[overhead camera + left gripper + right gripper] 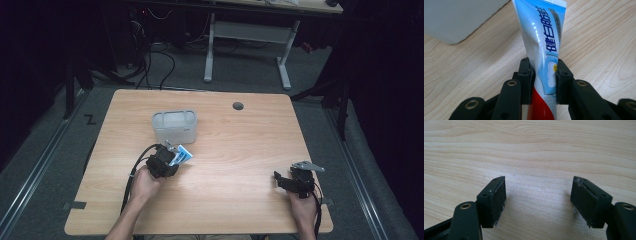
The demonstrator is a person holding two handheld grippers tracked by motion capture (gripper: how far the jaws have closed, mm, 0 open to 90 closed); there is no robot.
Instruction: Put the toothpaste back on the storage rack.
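Left gripper (544, 72) clamps a blue toothpaste tube (544, 42) low over the table (225, 145), just before the grey bin (174, 126). Right gripper (539, 197) rests well apart, jaws wide, nothing between.

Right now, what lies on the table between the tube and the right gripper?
Nothing: in the high view, bare table runs from the tube to the right gripper.

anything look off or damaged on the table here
Nothing is spilled or askew. One small oddity: the pads of the open right tool look frayed at the edges. The left tool grips the toothpaste tube cleanly beside the white container.
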